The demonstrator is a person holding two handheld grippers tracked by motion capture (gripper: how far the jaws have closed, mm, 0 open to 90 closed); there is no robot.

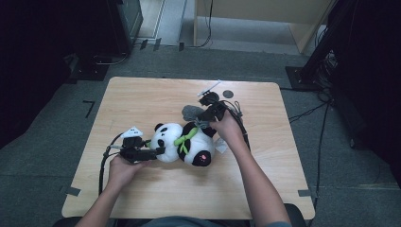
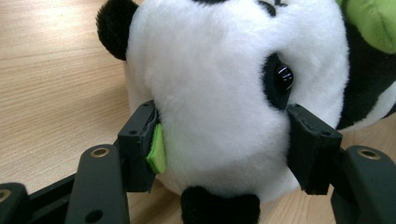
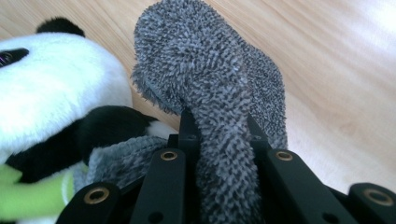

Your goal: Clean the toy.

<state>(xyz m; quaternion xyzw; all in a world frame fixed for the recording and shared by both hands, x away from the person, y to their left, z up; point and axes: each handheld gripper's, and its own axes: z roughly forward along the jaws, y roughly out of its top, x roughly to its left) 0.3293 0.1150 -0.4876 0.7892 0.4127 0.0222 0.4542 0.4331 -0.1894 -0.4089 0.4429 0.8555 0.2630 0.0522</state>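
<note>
A black-and-white panda plush with a green leaf at its neck lies on its side in the middle of the wooden table. My left gripper is shut on the panda's head, one pad pressed into each side of the white fur. A fuzzy grey cloth lies just behind the panda. My right gripper is shut on a fold of this grey cloth, which stands up between the jaws. The cloth's lower end trails toward the panda's neck.
A small dark disc, a thin white stick and a small black object lie near the table's far edge. A white tag sticks out beside the panda. Tape strips mark the near corners.
</note>
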